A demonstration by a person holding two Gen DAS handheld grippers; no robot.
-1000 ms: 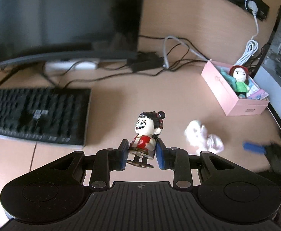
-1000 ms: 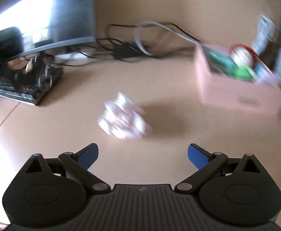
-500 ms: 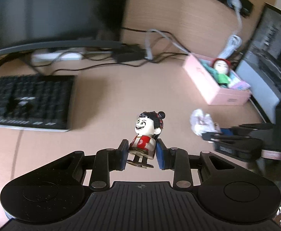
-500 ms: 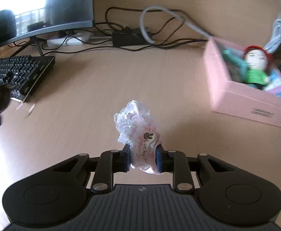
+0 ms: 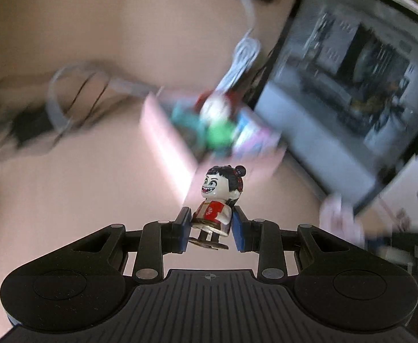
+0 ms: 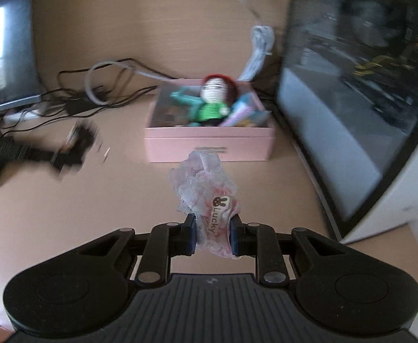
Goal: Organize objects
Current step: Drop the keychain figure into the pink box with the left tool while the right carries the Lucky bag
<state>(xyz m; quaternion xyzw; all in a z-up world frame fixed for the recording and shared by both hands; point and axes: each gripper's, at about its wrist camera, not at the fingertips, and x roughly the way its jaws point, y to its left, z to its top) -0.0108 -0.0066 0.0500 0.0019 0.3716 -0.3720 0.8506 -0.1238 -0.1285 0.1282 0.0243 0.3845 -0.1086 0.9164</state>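
I am working over a tan wooden desk, and I take the pink box at its back as my landmark; a large monitor stands just to the box's right, and a tangle of cables lies to its left.

Change since 1 second ago:
1. The right gripper was spread wide above the frilly pink pouch, which lay on the desk. Its tongs now pinch that pouch, and the printed "Lucky" label shows between the pads. The pouch is lifted and hangs directly in front of the box.
2. The left gripper pinches the grinning figurine at the torso, as it did 1 second ago. It has swung from facing the keyboard to facing the box, and the heavy blur in the left view indicates fast travel.

My judgement: both pickups are complete, and both loads are in transit toward the box. 2 drops remain.

View comparison:
- The right view resolves the box clearly. A knitted doll with a red cap and green body, a teal item and some pastel packets already fill much of it, so free space is limited.
- The right view also shows a dark blurred shape to the box's left, probably the left gripper; I cannot confirm this.
- The left view shows the box only as a smear, but it alone shows the figurine's base disc hanging free below the pads.
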